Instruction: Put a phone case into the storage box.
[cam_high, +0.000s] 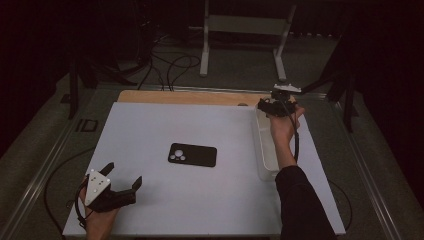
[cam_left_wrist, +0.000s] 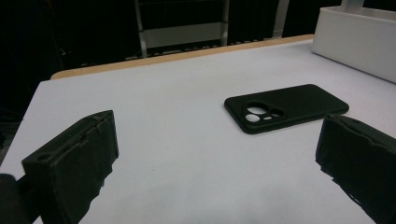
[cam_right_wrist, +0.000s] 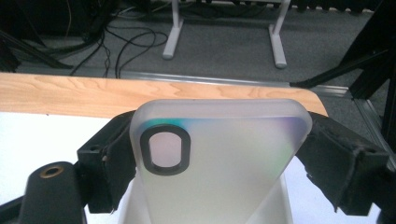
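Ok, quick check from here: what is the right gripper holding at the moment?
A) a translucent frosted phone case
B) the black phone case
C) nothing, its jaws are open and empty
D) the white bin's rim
A: in the right gripper view the right gripper has its jaws clamped on the two sides of a translucent frosted phone case, held above the white bin, while the black phone case lies on the table.

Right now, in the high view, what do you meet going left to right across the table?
Left hand-held gripper, open → black phone case lying flat → white bin → right hand-held gripper, above the bin's far end.
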